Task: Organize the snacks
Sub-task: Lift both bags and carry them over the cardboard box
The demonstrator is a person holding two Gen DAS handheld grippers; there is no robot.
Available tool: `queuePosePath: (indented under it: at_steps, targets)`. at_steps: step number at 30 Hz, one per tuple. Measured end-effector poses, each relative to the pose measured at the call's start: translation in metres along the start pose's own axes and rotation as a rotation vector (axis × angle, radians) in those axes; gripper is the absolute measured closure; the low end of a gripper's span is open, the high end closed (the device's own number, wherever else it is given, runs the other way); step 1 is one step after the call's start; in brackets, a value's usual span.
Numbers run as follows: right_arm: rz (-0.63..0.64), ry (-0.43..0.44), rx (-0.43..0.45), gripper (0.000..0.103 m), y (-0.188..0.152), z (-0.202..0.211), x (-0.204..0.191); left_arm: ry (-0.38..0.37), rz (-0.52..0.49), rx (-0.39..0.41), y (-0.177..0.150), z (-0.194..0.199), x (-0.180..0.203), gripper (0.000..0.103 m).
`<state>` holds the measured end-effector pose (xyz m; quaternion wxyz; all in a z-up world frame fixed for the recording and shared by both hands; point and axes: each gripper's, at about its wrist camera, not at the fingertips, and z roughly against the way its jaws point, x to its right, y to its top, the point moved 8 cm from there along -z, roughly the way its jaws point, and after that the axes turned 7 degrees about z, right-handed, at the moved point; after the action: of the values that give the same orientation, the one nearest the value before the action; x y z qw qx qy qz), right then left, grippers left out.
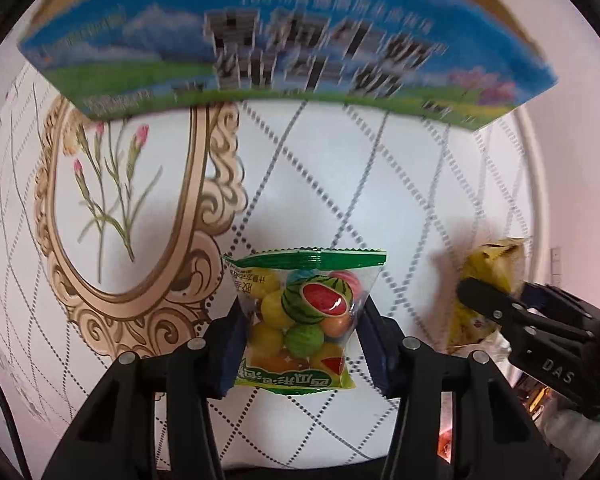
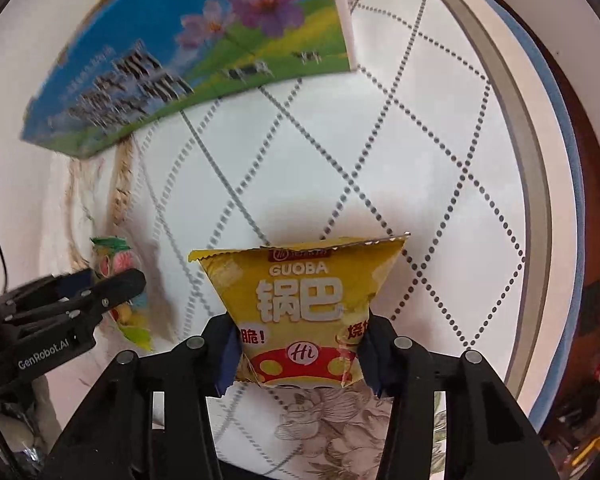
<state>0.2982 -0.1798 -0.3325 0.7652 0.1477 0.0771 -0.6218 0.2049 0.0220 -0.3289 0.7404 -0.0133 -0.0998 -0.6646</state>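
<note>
A white tablecloth [image 1: 340, 184] with dotted grey diamond lines covers the table. Left of its middle is a printed gold ornate frame [image 1: 204, 208] around pink flowers [image 1: 112, 168].

Two close wrist views angled down along each tool, both sharing the blue carton [image 1: 284, 40] ahead.

Bright, even light; motion-blurred box [image 1: 284, 40]; strong fisheye edge warping.

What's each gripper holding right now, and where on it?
Left gripper pinches the watermelon candy bag across its lower sides; right gripper pinches the yellow Guoba packet across its lower sides.
</note>
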Motion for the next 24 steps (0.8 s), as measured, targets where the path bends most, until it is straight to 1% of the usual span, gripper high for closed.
queuePosePath:
  at_steps: [3, 6, 9, 11, 13, 14, 17, 19, 21, 23, 24]
  targets:
    - [0.002, 0.03, 0.031, 0.053, 0.008, 0.016, -0.005, -0.046, -0.001, 0.035, 0.008, 0.03, 0.007, 0.055]
    - [0.013, 0.087, 0.068, 0.053, 0.019, 0.039, -0.019, -0.109, -0.003, 0.084, 0.023, 0.072, 0.016, 0.055]
    - [0.043, 0.14, 0.117, 0.053, 0.035, 0.07, -0.037, -0.144, -0.016, 0.138, 0.044, 0.112, 0.022, 0.055]
    - [0.069, 0.17, 0.17, 0.053, 0.054, 0.097, -0.051, -0.15, -0.019, 0.172, 0.058, 0.13, 0.017, 0.055]
    - [0.089, 0.188, 0.213, 0.053, 0.077, 0.118, -0.065, -0.129, -0.02, 0.218, 0.08, 0.149, 0.013, 0.055]
    - [0.097, 0.19, 0.229, 0.053, 0.085, 0.125, -0.068, -0.118, -0.016, 0.23, 0.088, 0.15, 0.014, 0.055]
    - [0.121, 0.154, 0.27, 0.053, 0.123, 0.143, -0.071, -0.077, 0.009, 0.252, 0.119, 0.153, -0.005, 0.055]
    - [0.128, 0.132, 0.278, 0.053, 0.147, 0.144, -0.07, -0.021, 0.022, 0.255, 0.141, 0.147, -0.019, 0.055]
    - [0.131, 0.11, 0.268, 0.053, 0.173, 0.135, -0.069, 0.029, 0.034, 0.245, 0.161, 0.136, -0.033, 0.055]
    - [0.148, 0.051, 0.251, 0.053, 0.193, 0.124, -0.066, 0.074, 0.045, 0.225, 0.175, 0.121, -0.048, 0.055]
    - [0.15, 0.039, 0.239, 0.053, 0.199, 0.12, -0.064, 0.096, 0.048, 0.215, 0.181, 0.114, -0.054, 0.055]
